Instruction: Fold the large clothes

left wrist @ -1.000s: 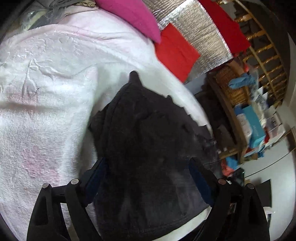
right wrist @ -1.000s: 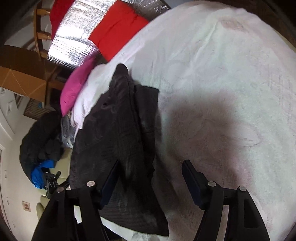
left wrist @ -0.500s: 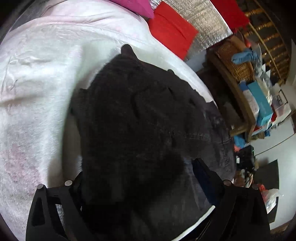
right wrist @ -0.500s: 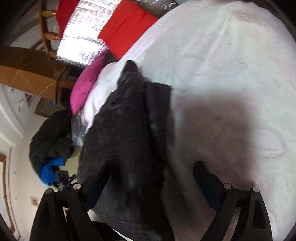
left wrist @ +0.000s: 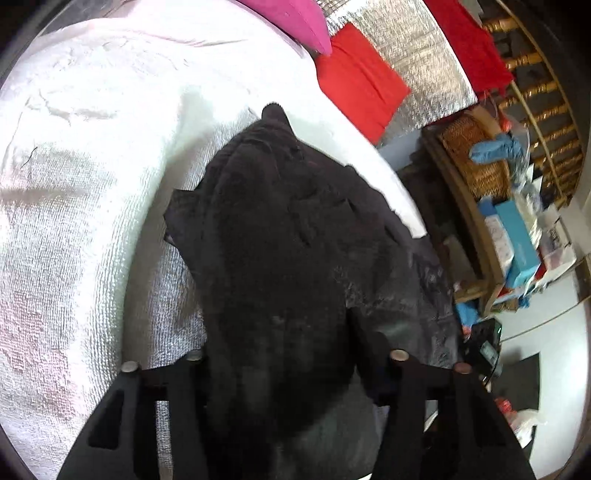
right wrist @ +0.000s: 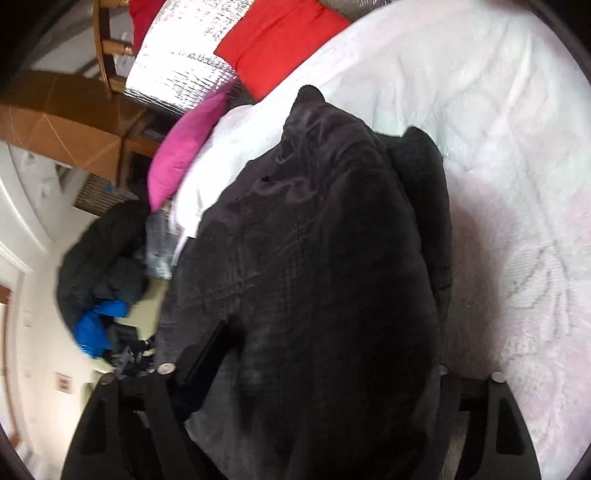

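Note:
A large black garment (left wrist: 291, 251) lies bunched on a white towel-covered bed (left wrist: 74, 229). In the left wrist view it fills the space between my left gripper's fingers (left wrist: 288, 332), whose jaws stand wide; cloth hides the fingertips. In the right wrist view the same garment (right wrist: 325, 251) bulges up between my right gripper's fingers (right wrist: 306, 347), also wide, with only the left finger (right wrist: 207, 358) showing. I cannot tell whether either gripper pinches the cloth.
A pink pillow (left wrist: 295, 18), red cushions (left wrist: 358, 85) and silver foil padding (left wrist: 413, 59) sit at the bed's head. A wicker basket (left wrist: 469, 155) and cluttered shelf stand beside the bed. A dark pile with blue cloth (right wrist: 96, 266) lies on the floor.
Both grippers have moved in low over the black garment, which now rises between the fingers and covers the fingertips. The garment's near part has bunched up higher.

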`<state>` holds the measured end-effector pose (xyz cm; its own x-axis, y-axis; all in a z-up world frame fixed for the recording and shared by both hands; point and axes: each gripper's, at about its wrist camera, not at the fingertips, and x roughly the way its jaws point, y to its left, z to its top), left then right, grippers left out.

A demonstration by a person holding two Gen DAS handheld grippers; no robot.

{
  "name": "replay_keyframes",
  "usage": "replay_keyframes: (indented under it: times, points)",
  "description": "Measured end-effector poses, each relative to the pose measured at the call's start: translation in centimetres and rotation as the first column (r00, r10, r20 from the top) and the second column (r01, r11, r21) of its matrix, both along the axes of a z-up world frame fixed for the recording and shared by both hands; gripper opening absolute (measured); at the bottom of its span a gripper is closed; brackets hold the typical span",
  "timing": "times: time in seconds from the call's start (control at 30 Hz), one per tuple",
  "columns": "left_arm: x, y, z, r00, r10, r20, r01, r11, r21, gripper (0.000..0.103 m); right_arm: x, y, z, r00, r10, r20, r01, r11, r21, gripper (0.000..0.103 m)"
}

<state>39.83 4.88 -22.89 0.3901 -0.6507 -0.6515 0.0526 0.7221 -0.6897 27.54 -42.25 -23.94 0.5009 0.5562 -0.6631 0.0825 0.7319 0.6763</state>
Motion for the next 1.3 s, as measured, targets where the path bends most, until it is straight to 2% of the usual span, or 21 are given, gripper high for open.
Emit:
replay_keyframes:
  times: [0.03,0.1,0.17,0.3,0.5,0.6,0.67,0.73,0.83,0.9,1.0,1.13,1.3]
  points:
    - [-0.1,0.0,0.4,1.0,0.002,0.017,-0.003,1.0,0.008,0.047,-0.2,0.3,0.3,1.0,-0.002,0.01,0.002,1.0,-0.025,0.071]
    - [-0.4,-0.4,1.4,0.998,0.005,0.063,-0.006,1.0,0.025,0.038,-0.4,0.6,0.8,1.0,-0.012,0.028,0.014,0.998,-0.06,0.056]
    - [-0.8,-0.8,3.3,0.989,0.009,0.145,-0.011,1.0,0.015,0.035,-0.5,0.8,1.4,0.998,-0.023,0.052,0.027,0.996,-0.081,0.051]
    - [-0.9,-1.2,6.0,0.971,0.032,0.238,-0.033,0.999,0.001,0.029,-0.6,1.2,2.5,0.995,-0.02,0.096,0.031,0.994,-0.109,0.046]
    - [-1.0,0.8,6.8,0.964,0.086,0.252,-0.084,0.996,-0.017,0.027,-0.3,1.1,3.8,0.982,-0.059,0.178,0.07,0.996,-0.056,0.042]
    - [-1.0,1.7,6.5,0.959,0.113,0.259,-0.115,0.993,-0.008,0.027,0.2,2.0,4.0,0.978,-0.048,0.204,0.059,0.997,-0.051,0.042]
    - [-0.7,2.1,5.8,0.962,0.128,0.243,-0.138,0.99,0.024,0.027,0.7,2.6,3.4,0.981,-0.037,0.192,0.051,0.996,-0.072,0.042]
    - [-0.1,2.3,4.0,0.974,0.134,0.182,-0.147,0.987,0.06,0.028,1.1,2.6,2.7,0.983,-0.036,0.178,0.05,0.996,-0.072,0.042]
    - [0.6,2.3,1.7,0.988,0.136,0.075,-0.146,0.977,0.154,0.043,1.2,2.1,1.9,0.99,-0.027,0.137,0.035,0.998,-0.055,0.042]
    - [0.5,2.5,0.7,0.989,0.145,0.032,-0.148,0.972,0.18,0.056,1.2,2.1,1.7,0.993,-0.019,0.114,0.026,0.998,-0.064,0.045]
    - [0.1,3.2,0.5,0.983,0.181,-0.005,-0.177,0.966,0.186,0.066,0.6,1.9,1.8,0.996,-0.026,0.081,0.031,0.998,-0.059,0.052]
    - [-1.4,3.8,1.6,0.977,0.21,0.02,-0.21,0.955,0.212,0.066,-0.8,0.0,2.9,0.995,-0.065,0.078,0.065,0.998,-0.004,0.052]
    - [-4.5,3.3,4.0,0.96,0.249,0.129,-0.278,0.911,0.305,0.066,-4.6,-3.5,4.5,0.977,-0.174,0.12,0.177,0.984,-0.015,0.058]
